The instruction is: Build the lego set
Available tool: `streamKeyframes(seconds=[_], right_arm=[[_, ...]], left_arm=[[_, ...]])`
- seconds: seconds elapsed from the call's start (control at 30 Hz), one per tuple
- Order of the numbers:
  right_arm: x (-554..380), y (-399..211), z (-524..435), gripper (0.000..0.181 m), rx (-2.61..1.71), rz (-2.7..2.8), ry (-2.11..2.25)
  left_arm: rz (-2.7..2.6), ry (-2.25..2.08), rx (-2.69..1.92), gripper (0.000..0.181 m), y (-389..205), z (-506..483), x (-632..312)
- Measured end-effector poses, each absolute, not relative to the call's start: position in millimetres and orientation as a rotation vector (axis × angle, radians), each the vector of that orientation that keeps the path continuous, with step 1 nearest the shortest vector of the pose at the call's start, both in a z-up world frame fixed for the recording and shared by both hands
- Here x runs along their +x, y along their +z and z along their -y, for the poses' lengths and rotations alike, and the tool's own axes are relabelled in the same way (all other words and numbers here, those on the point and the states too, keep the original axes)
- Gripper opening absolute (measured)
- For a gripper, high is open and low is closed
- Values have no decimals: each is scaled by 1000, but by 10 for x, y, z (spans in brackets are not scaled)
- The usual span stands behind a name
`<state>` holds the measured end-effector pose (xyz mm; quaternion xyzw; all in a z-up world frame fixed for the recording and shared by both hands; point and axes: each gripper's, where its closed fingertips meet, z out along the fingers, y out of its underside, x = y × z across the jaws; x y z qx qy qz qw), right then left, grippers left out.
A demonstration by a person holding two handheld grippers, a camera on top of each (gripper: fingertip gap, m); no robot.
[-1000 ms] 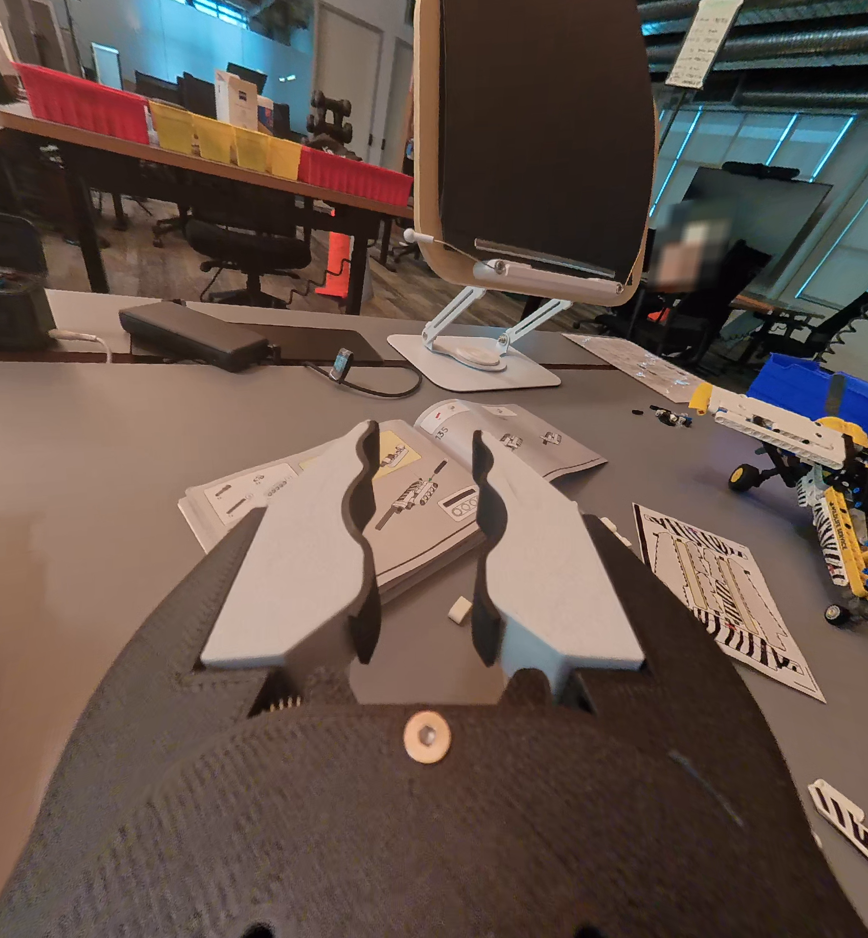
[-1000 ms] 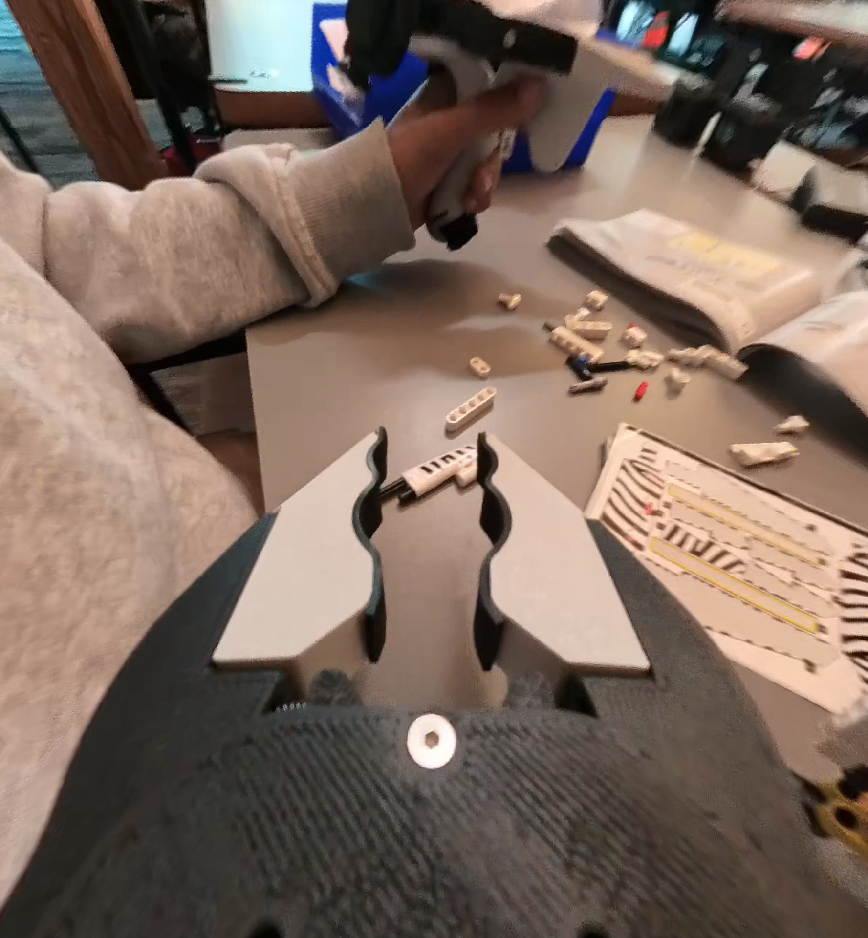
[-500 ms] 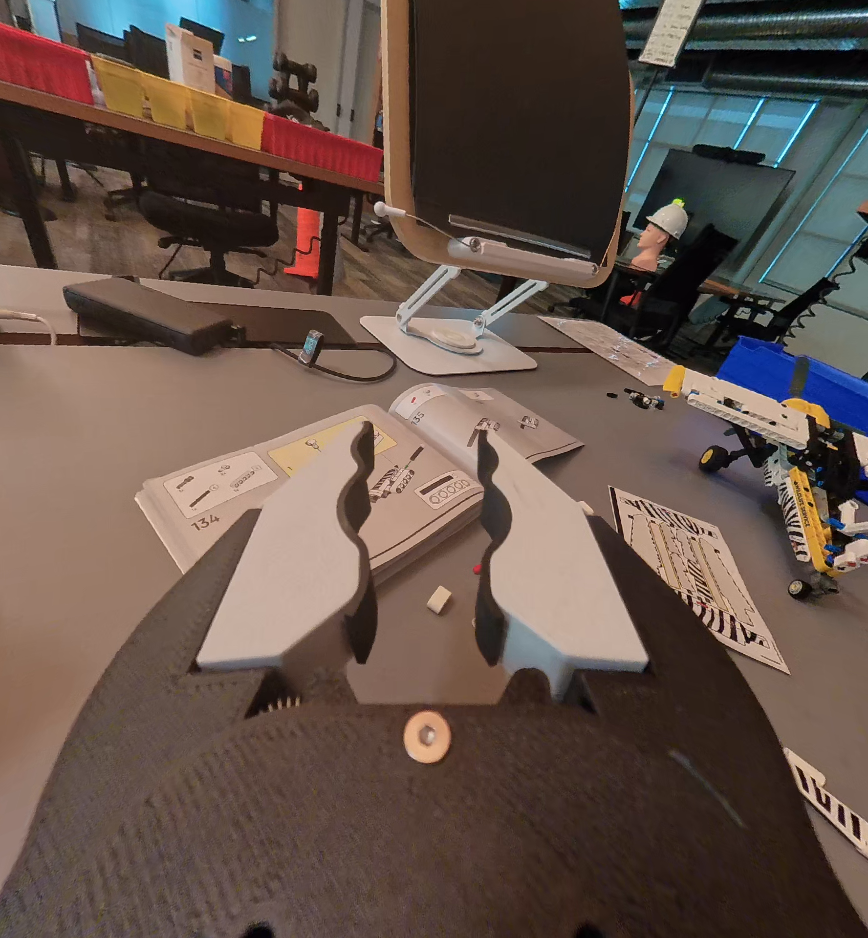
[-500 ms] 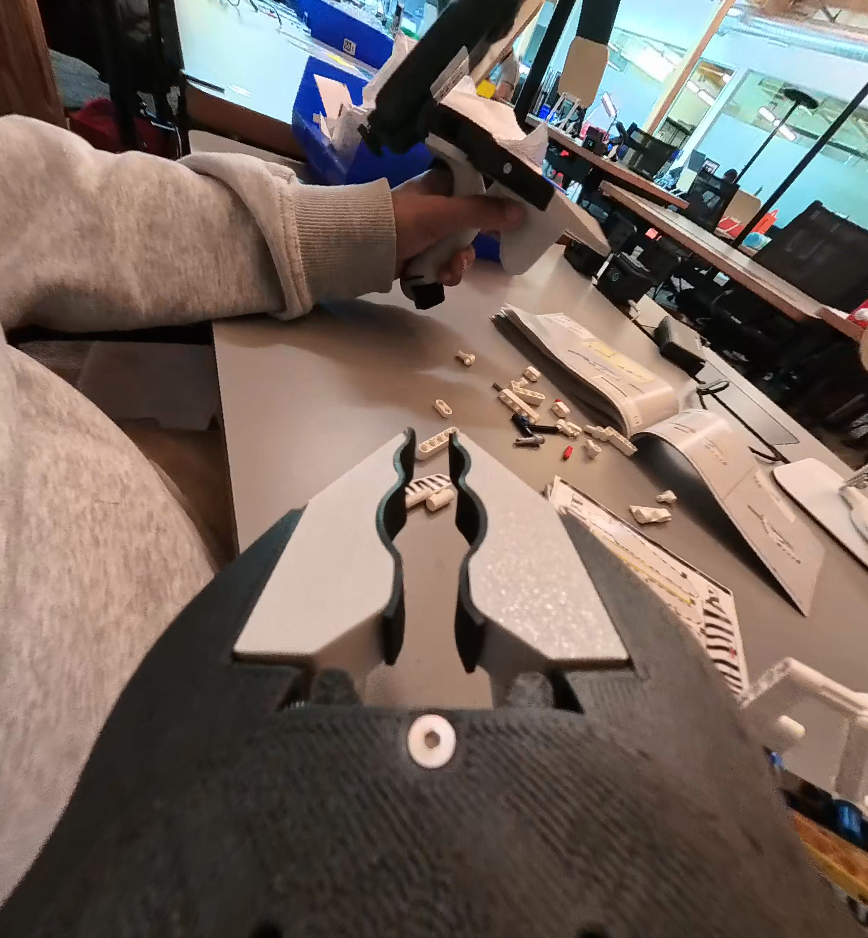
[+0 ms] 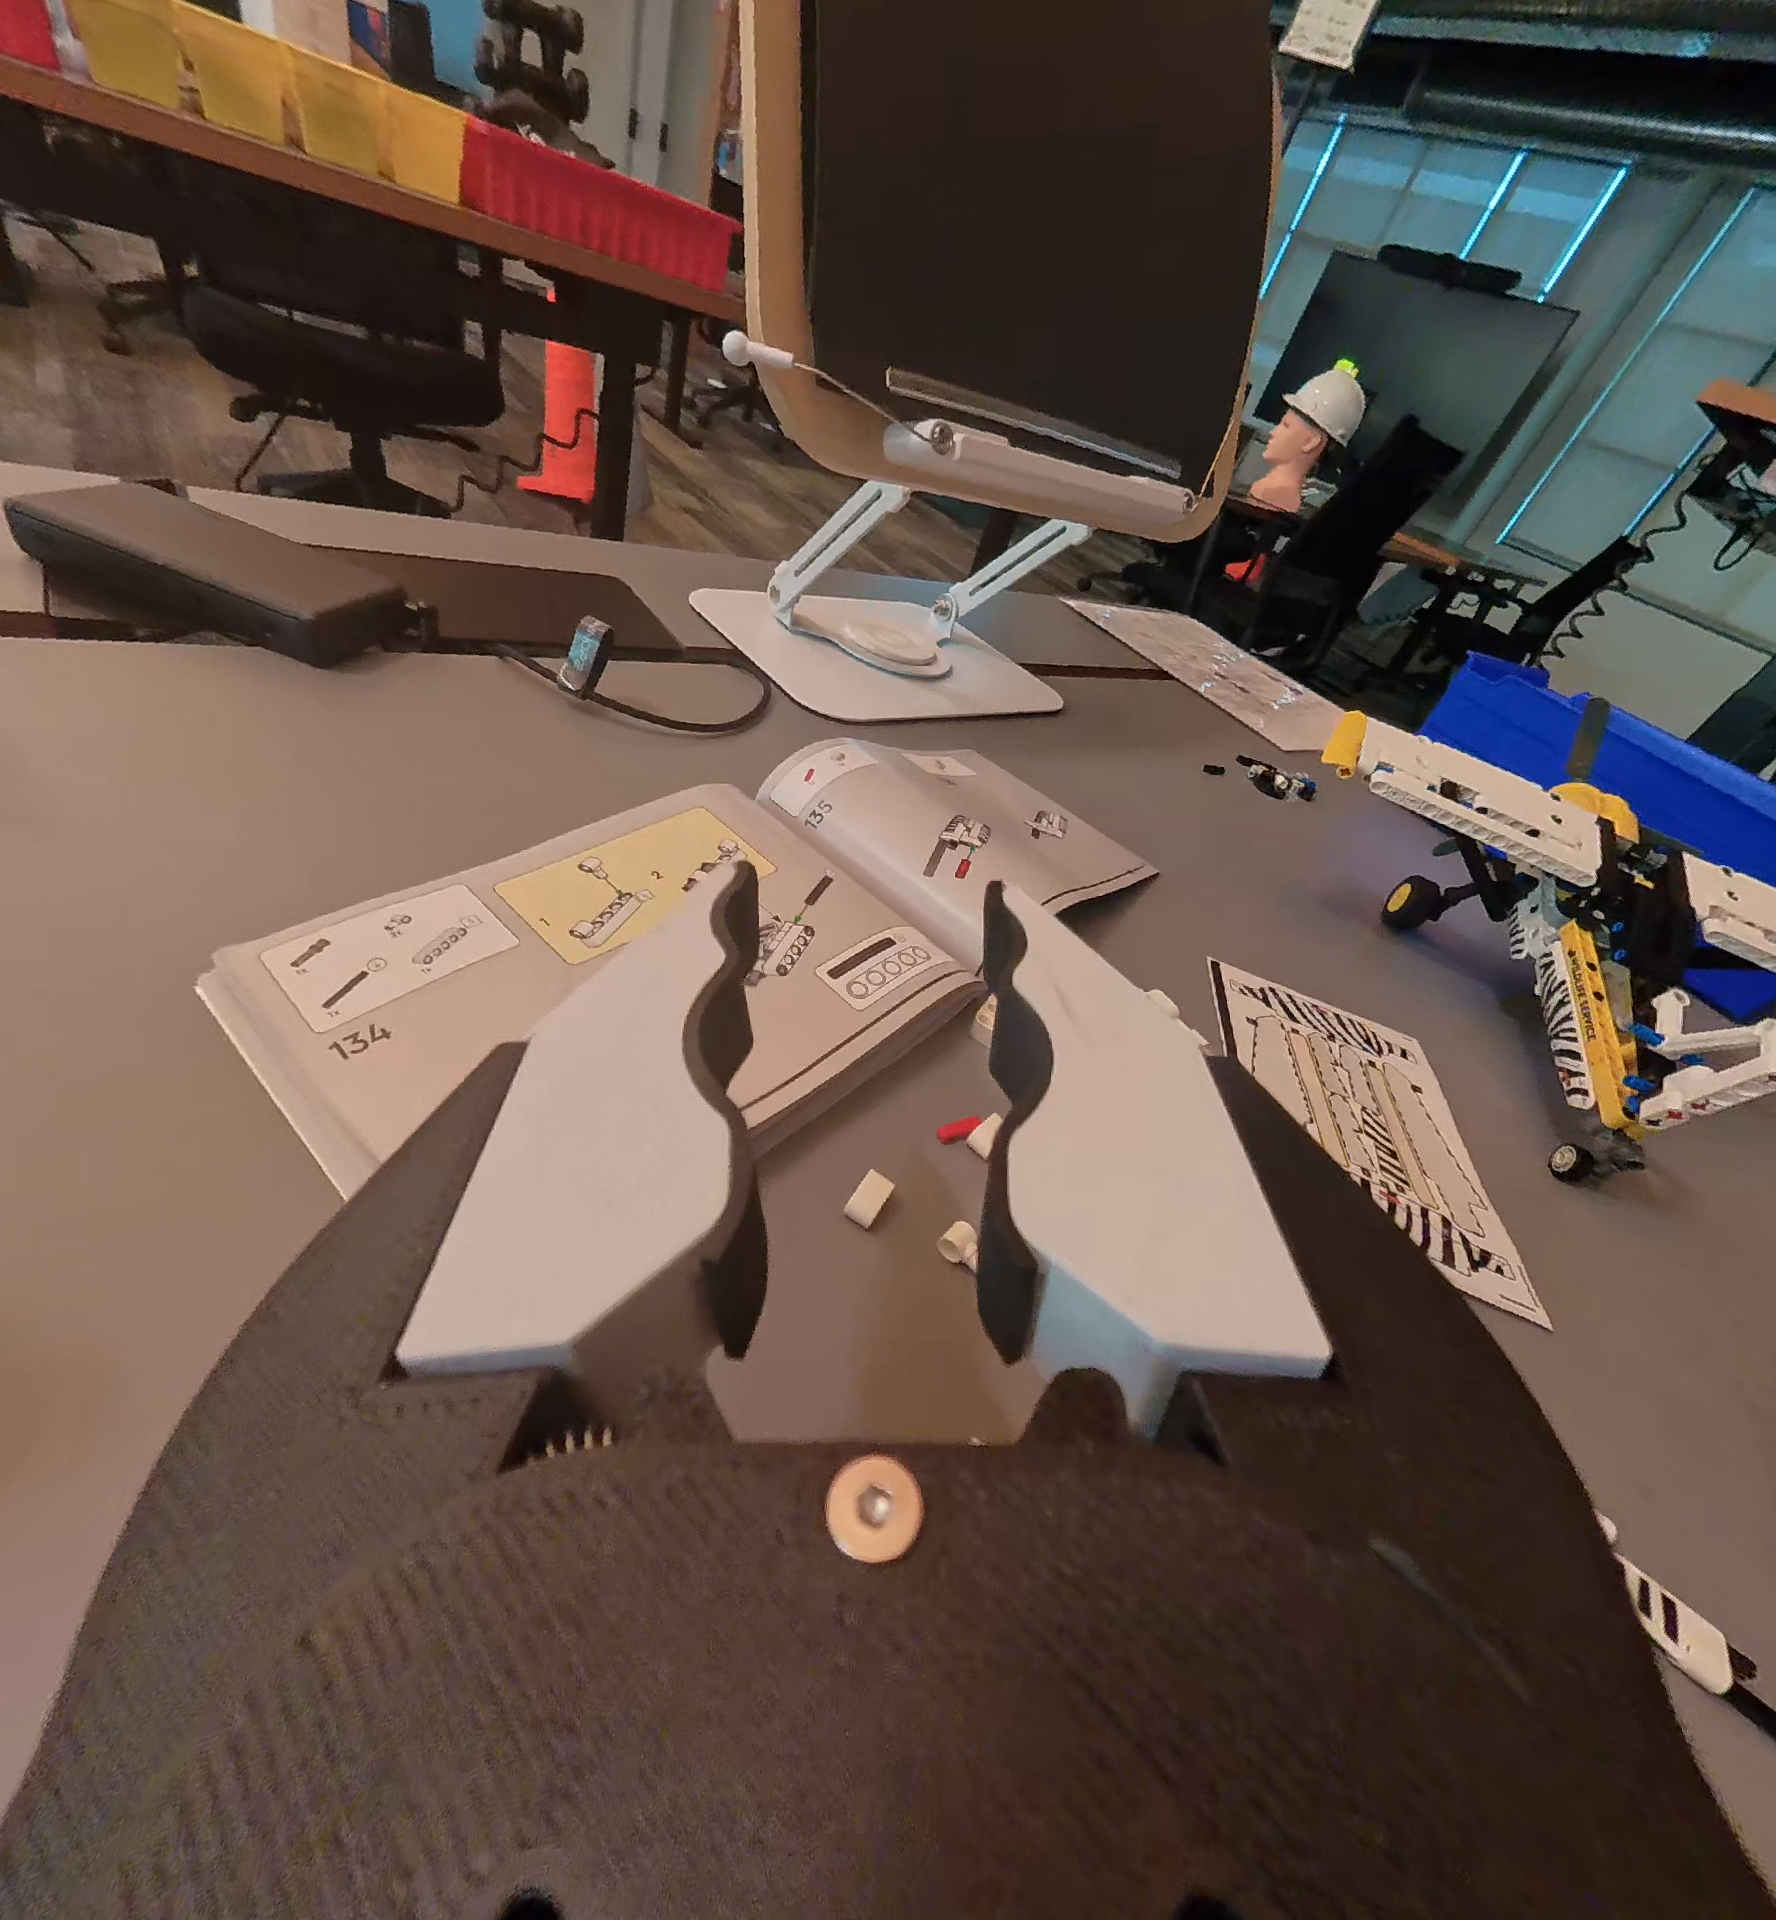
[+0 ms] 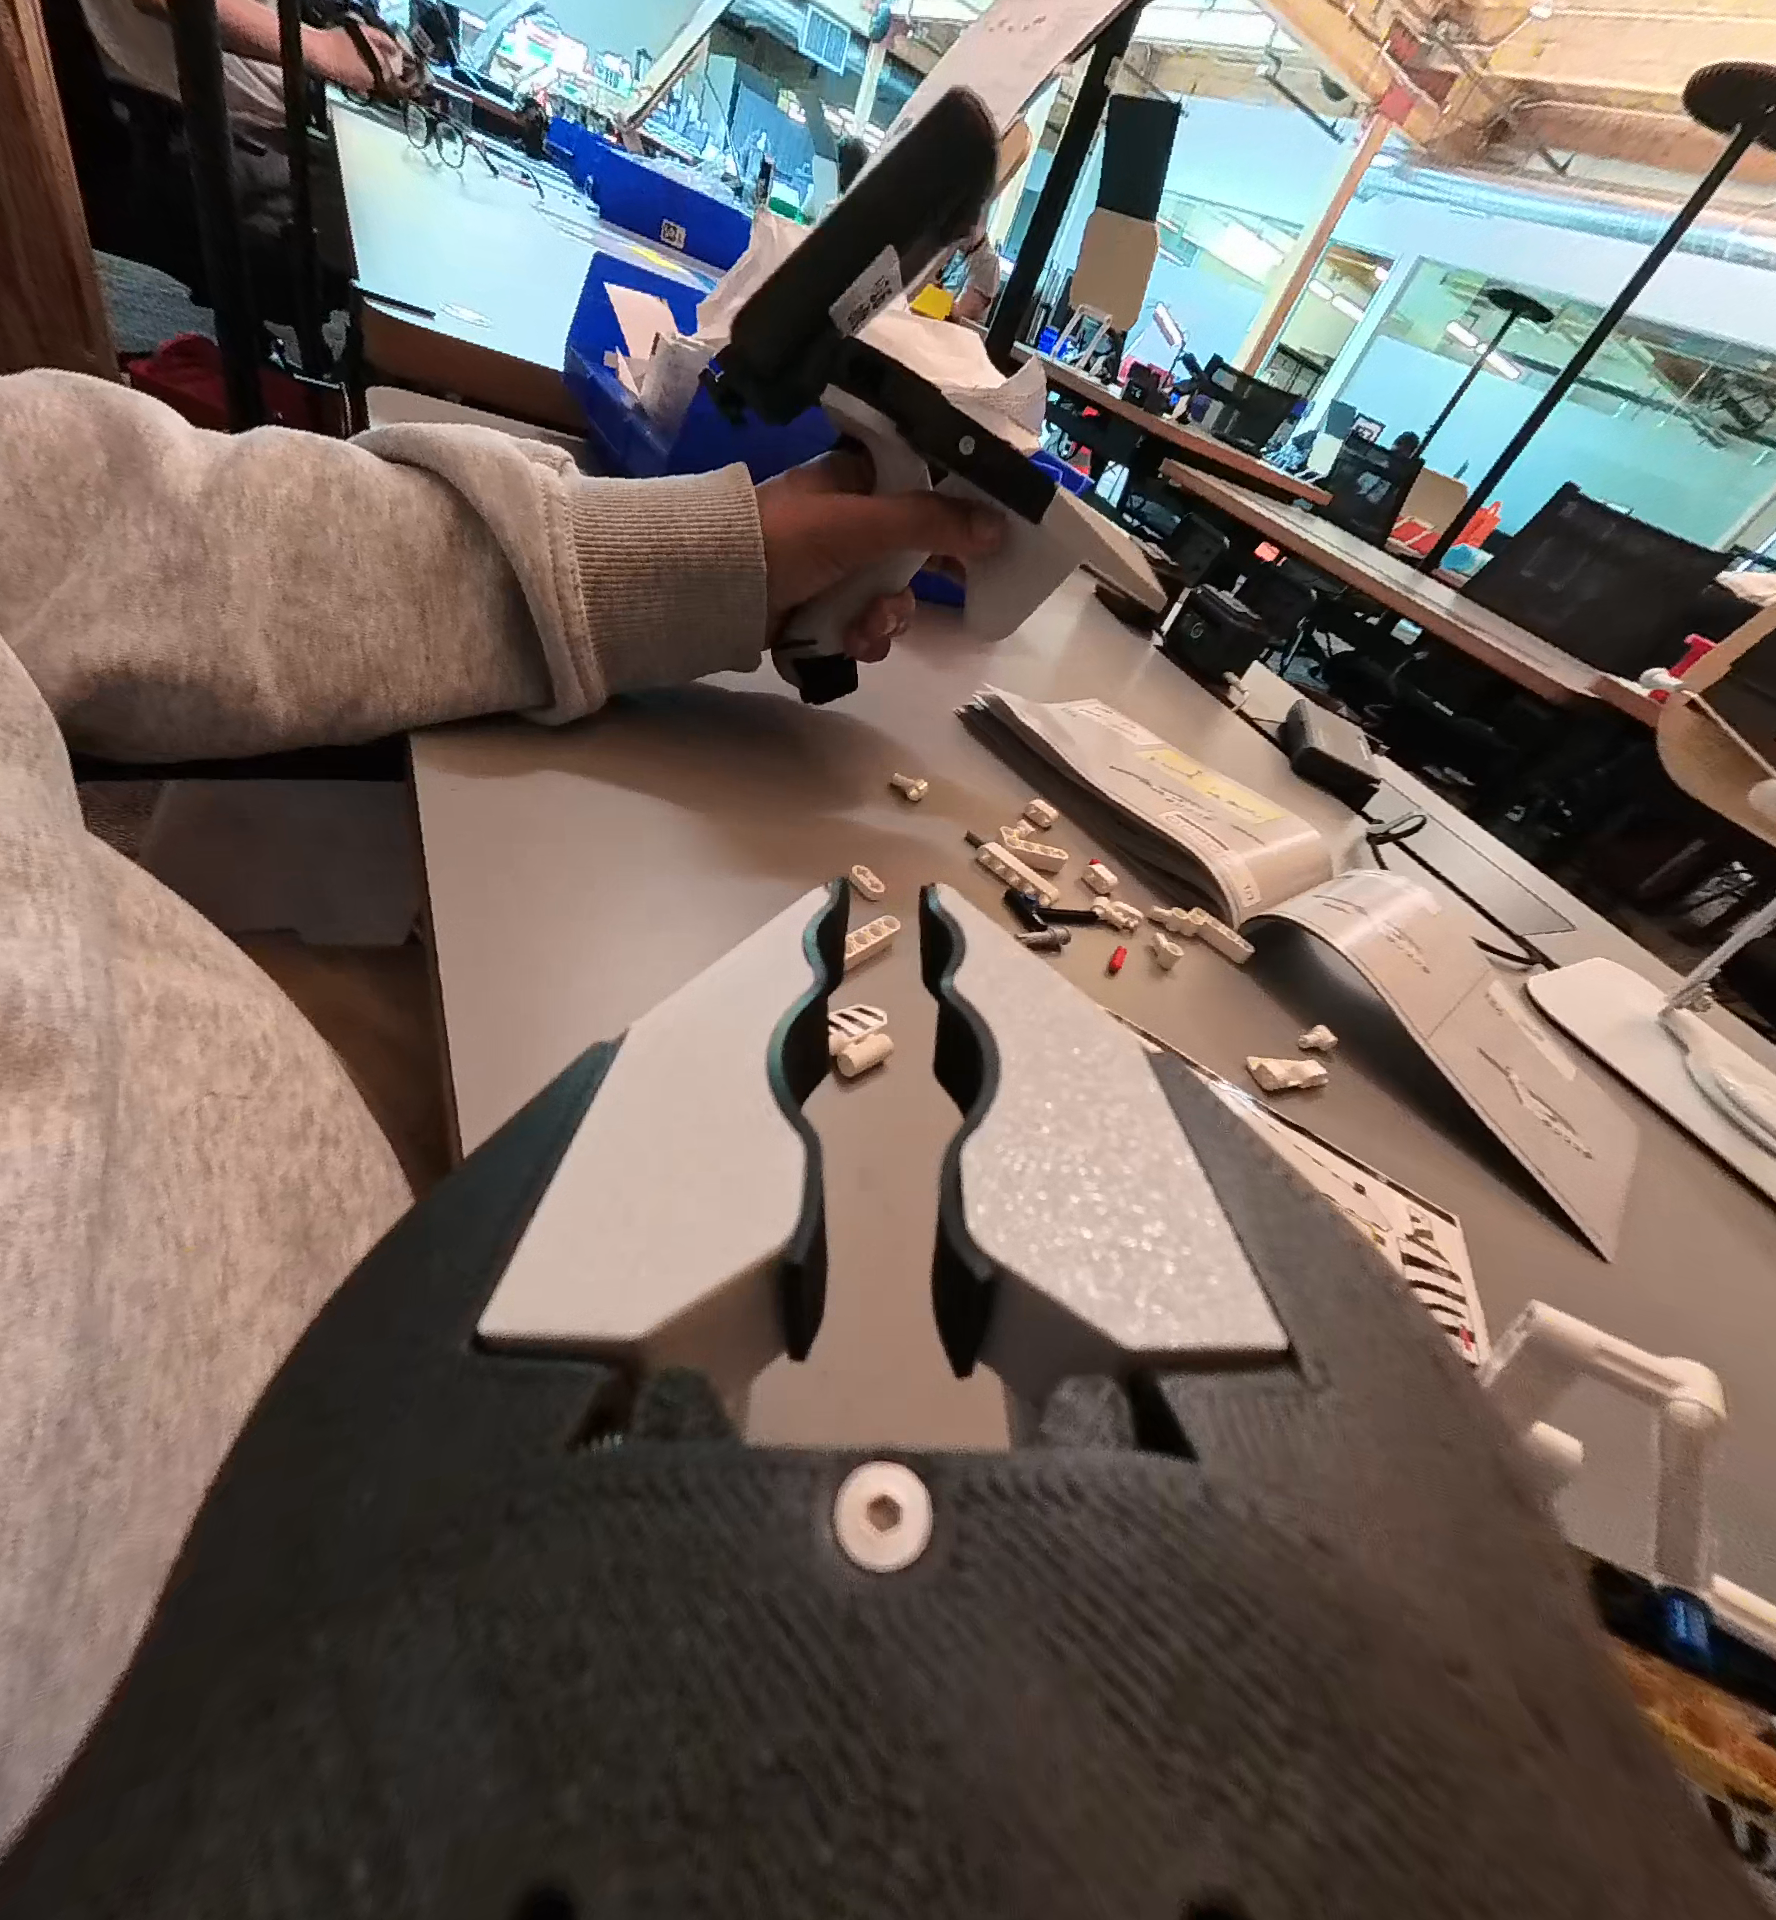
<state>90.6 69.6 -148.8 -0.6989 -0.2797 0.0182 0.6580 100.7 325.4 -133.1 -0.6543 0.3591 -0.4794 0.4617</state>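
Observation:
My left gripper is open and empty, held over the open instruction booklet and a few small white pieces and a red pin. The partly built yellow and white lego model stands at the right. My right gripper is open with a narrow gap and empty, above the table. A white striped piece and a white beam lie on the table between its fingers. Loose pieces lie beside the booklet. A hand holds the left gripper higher up.
A sticker sheet lies right of the booklet. A blue bin stands behind the model. A tablet on a stand and a black power bank with a cable are at the back. The person's grey sleeve rests at the table edge. Left tips to right tips: about 25 cm.
My right gripper's jaws have narrowed and it has tilted up, away from the striped piece. My left gripper has drawn back a little, so that more loose pieces show between its fingers.

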Motion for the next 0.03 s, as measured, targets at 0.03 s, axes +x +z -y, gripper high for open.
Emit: streamKeyframes(seconds=[0.03], right_arm=[[906, -1491, -698, 12, -1585, 633, 42]], left_arm=[[-880, -1180, -1606, 42, -1325, -3255, 1003]])
